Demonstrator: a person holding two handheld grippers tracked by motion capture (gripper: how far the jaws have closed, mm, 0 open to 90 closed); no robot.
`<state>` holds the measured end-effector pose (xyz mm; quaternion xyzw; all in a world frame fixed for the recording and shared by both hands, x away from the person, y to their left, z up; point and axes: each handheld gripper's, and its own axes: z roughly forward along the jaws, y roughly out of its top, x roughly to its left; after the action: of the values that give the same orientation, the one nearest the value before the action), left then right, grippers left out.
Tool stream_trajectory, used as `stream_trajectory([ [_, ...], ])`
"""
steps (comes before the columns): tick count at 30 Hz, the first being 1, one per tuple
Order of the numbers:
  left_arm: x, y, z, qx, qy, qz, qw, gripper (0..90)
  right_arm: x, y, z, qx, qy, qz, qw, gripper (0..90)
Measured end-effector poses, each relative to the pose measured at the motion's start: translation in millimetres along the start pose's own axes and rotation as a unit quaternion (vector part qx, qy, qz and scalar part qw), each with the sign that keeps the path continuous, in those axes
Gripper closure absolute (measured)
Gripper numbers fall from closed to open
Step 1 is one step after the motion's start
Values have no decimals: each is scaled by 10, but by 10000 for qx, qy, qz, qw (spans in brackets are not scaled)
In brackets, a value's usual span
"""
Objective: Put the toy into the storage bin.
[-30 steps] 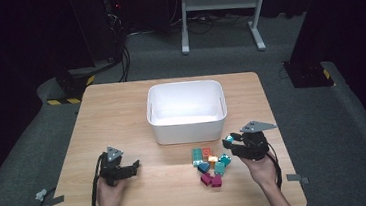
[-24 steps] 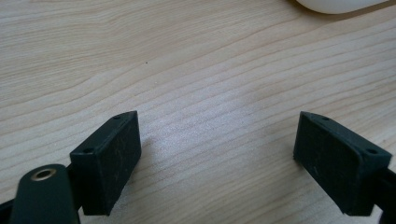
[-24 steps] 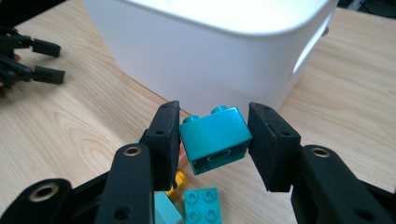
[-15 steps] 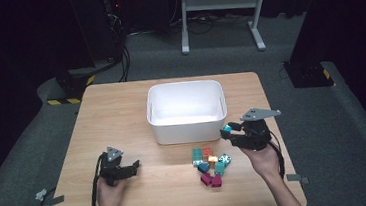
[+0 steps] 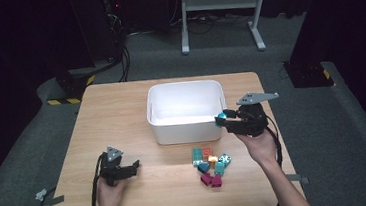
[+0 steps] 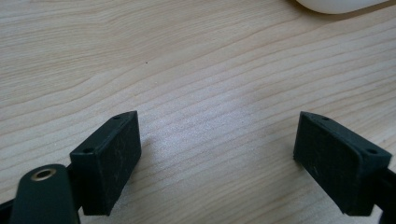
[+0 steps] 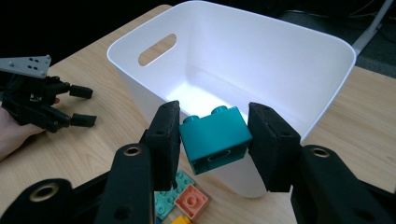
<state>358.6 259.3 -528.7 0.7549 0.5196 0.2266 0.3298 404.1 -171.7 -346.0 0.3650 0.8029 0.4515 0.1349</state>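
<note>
Right gripper (image 7: 214, 140) clamps a teal block (image 7: 215, 138), which we see raised just beside the white bin's (image 5: 187, 128) right front corner. Loose blocks (image 5: 210, 165) lie near the tabletop's (image 5: 121, 108) front edge. Left gripper (image 6: 217, 158), jaws wide apart and empty, rests toward the front left corner.

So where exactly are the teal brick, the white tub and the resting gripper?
teal brick (image 7: 215, 139): right gripper view, front face, clamped between the jaws.
white tub (image 5: 183, 86): high view, far rim.
left gripper (image 5: 132, 167): high view, between its fingertips, over the table.
</note>
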Motion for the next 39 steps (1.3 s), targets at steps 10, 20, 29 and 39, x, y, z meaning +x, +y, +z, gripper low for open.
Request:
stream_trajectory([
  [10,1,0,0,1,-2,1,10000,151,-12,233,139,45,-9,-4,10000,557],
  [20,1,0,-1,2,-2,-1,10000,151,-29,388,397,252,-94,-6,9996,557],
  [29,1,0,0,1,-4,-1,10000,151,-114,439,612,430,-209,120,9988,557],
  [39,1,0,0,1,-4,-3,10000,151,-196,452,810,600,-309,210,9975,555],
])
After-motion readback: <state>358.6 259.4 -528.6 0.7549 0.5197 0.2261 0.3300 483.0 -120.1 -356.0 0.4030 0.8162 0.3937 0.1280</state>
